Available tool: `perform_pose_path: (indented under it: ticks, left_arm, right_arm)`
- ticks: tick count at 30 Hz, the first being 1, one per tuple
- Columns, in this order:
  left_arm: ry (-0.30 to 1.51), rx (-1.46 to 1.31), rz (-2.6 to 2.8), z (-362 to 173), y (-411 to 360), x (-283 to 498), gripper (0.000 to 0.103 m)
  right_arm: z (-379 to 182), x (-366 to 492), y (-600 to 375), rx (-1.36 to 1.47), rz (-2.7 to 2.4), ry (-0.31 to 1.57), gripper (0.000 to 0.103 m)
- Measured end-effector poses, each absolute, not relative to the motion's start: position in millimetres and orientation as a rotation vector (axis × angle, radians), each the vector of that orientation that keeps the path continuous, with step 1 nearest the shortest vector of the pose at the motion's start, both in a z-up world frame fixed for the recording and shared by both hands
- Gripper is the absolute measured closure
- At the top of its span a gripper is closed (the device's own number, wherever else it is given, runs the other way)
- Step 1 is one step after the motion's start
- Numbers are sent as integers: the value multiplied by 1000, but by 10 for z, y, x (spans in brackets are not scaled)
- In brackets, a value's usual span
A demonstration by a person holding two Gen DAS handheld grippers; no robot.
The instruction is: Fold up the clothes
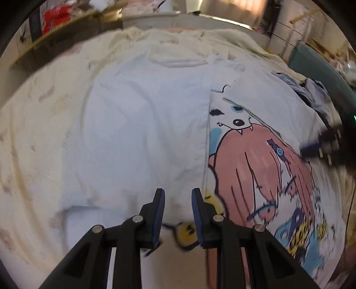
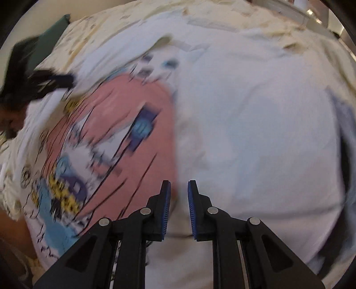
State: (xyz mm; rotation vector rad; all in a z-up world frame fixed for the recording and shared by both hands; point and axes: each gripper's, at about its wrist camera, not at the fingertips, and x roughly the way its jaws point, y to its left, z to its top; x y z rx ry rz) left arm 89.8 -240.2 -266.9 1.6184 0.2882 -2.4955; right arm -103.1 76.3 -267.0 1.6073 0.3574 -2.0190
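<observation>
A white T-shirt (image 1: pixel 144 124) with a pink-haired cartoon print (image 1: pixel 255 160) lies flat on the bed. One side is folded over the print, and the fold's edge runs down the middle. My left gripper (image 1: pixel 178 192) hovers over that edge near the hem, open by a narrow gap with nothing between its pads. My right gripper (image 1: pixel 320 144) shows blurred at the print's right side. In the right wrist view the right gripper (image 2: pixel 179 184) is above the T-shirt (image 2: pixel 255 133) beside the print (image 2: pixel 124 124), narrowly open and holding nothing. The left gripper (image 2: pixel 44 82) is a dark blur at upper left.
A cream bedsheet (image 1: pixel 44 111) lies under the shirt. A heap of bluish clothes (image 1: pixel 316 93) sits at the right by a dark green panel (image 1: pixel 311 60). A cluttered shelf with something red (image 1: pixel 55 15) stands at the far left.
</observation>
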Motion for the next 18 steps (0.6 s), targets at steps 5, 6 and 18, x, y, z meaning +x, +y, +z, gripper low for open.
perform_pose_path:
  ticks: [5, 6, 18]
  left_arm:
    - [303, 1842, -2401, -2752, -2317, 865, 77]
    - [329, 1849, -2417, -2713, -2281, 941, 77]
    - [399, 1942, -2310, -2801, -1785, 2064, 77]
  right_arm:
    - [-2589, -760, 781, 1631, -1953, 415, 85]
    - [-2527, -694, 798, 1616, -1947, 408, 85]
    - [-2790, -124, 869, 1690, -2036, 249, 81]
